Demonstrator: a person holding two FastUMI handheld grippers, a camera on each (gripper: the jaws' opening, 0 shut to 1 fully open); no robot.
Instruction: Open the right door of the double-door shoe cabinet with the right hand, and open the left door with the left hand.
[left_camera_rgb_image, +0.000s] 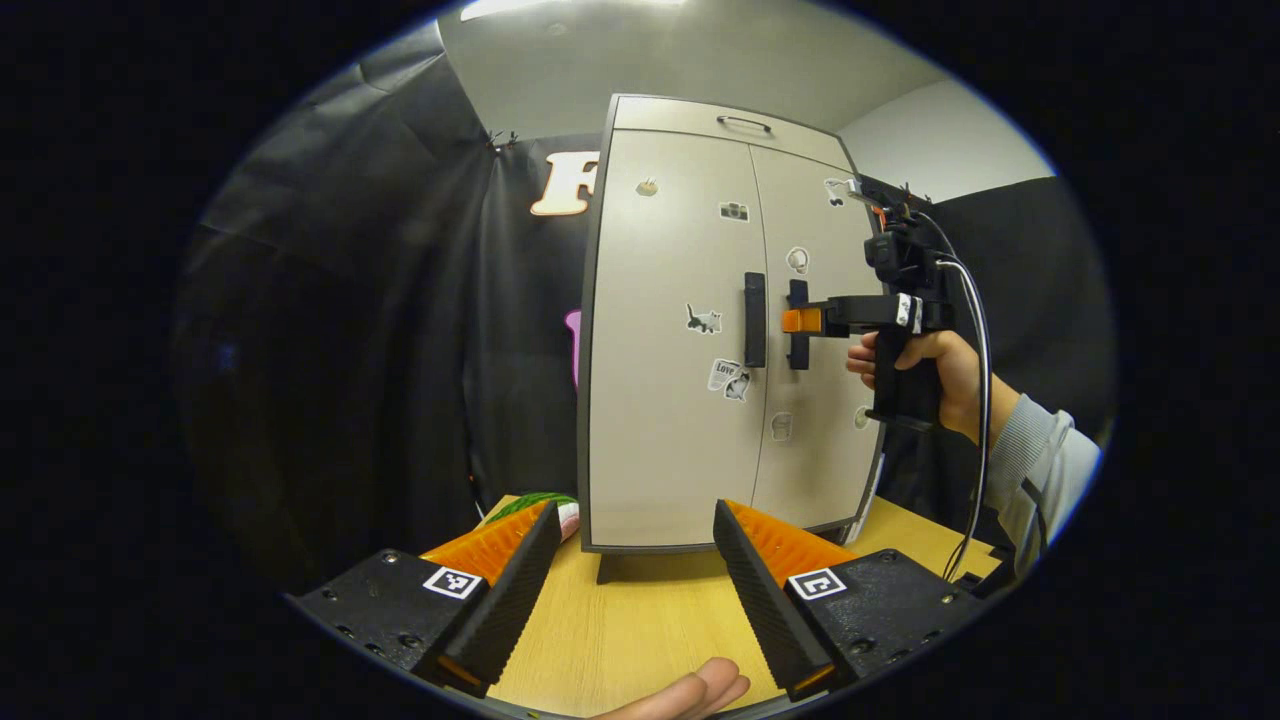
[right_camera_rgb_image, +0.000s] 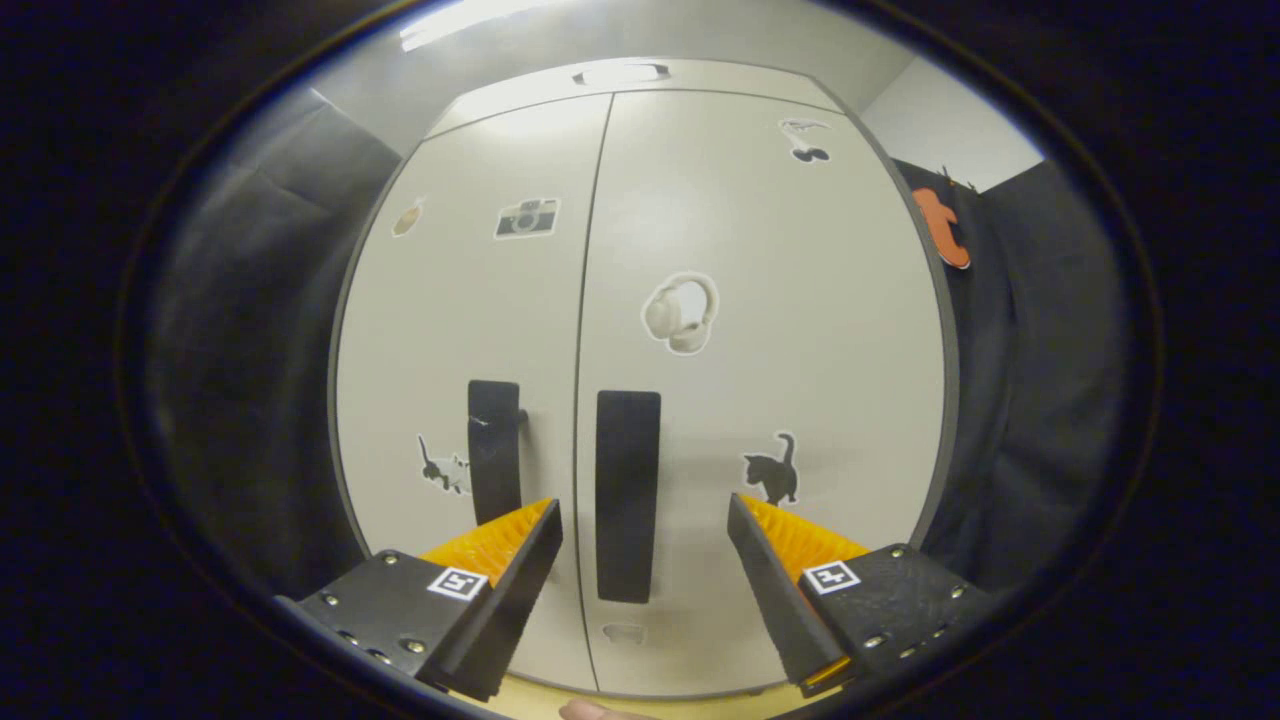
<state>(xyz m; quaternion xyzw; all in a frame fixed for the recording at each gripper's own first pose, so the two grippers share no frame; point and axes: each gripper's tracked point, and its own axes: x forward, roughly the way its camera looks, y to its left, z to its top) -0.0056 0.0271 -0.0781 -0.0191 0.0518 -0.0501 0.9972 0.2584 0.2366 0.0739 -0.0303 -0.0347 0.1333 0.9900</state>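
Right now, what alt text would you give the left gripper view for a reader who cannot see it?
A closed double-door shoe cabinet stands on a wooden table, and the right gripper, held by a hand, reaches the right door's handle. The left gripper is open in the foreground, short of the left door's handle.

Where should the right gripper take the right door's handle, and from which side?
At mid-height on the right handle, coming straight on from the front. It is an upright bar standing off the closed right door, so one finger fits each side. The right gripper is open and already straddles it.
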